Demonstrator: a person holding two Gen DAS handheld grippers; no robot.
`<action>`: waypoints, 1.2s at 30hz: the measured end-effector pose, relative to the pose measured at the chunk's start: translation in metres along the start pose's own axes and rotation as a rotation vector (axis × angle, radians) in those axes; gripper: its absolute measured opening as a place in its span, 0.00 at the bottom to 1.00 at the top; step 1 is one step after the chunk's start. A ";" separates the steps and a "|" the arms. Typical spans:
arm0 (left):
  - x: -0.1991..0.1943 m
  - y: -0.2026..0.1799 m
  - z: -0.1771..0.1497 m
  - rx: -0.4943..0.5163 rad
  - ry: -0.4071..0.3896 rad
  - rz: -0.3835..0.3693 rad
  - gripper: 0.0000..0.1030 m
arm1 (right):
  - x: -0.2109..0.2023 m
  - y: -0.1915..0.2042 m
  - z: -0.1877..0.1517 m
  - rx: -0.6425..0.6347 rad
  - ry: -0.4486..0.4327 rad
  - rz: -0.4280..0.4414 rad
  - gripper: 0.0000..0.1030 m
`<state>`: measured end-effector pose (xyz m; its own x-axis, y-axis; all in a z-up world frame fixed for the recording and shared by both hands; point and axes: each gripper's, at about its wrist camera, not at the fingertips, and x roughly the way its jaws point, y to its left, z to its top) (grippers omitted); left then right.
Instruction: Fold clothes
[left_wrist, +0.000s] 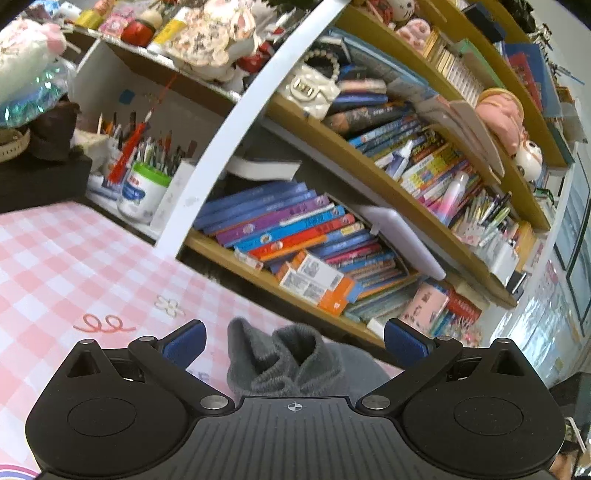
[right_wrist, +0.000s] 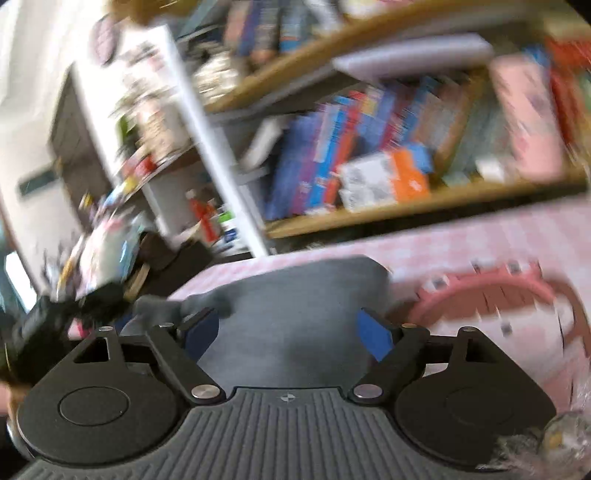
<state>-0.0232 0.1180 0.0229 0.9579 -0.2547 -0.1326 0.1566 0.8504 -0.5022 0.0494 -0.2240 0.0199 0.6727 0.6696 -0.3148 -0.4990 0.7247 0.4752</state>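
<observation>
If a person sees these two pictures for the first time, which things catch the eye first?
First the crowded wooden bookshelf full of colourful books, filling the background behind the table. Next the pink-and-white checked tablecloth, with a grey knitted garment lying on it between the open blue-padded left gripper. The right wrist view is blurred; the open right gripper hangs over the same grey cloth.

My left view is bright and sharp, edges bowed by the fisheye — my right view smears with heavy motion blur.

Garment (right_wrist: 295, 295) laid on tablecloth (left_wrist: 74, 258); basket (right_wrist: 498, 299) set just right of it; bookshelf (left_wrist: 369, 177) stood behind, pen pots (left_wrist: 142, 192) far left.
</observation>
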 end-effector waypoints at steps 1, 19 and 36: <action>0.001 0.000 -0.001 0.002 0.008 0.000 1.00 | -0.001 -0.008 0.000 0.043 0.005 -0.012 0.79; 0.016 0.003 -0.009 -0.003 0.099 -0.012 0.99 | 0.017 -0.009 -0.020 0.096 0.166 -0.027 0.89; 0.022 0.015 -0.009 -0.097 0.145 -0.092 0.30 | 0.018 -0.011 -0.021 0.117 0.167 -0.027 0.91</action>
<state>-0.0022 0.1206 0.0045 0.8950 -0.3986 -0.2004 0.2113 0.7742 -0.5966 0.0554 -0.2164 -0.0085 0.5800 0.6753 -0.4556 -0.4086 0.7250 0.5544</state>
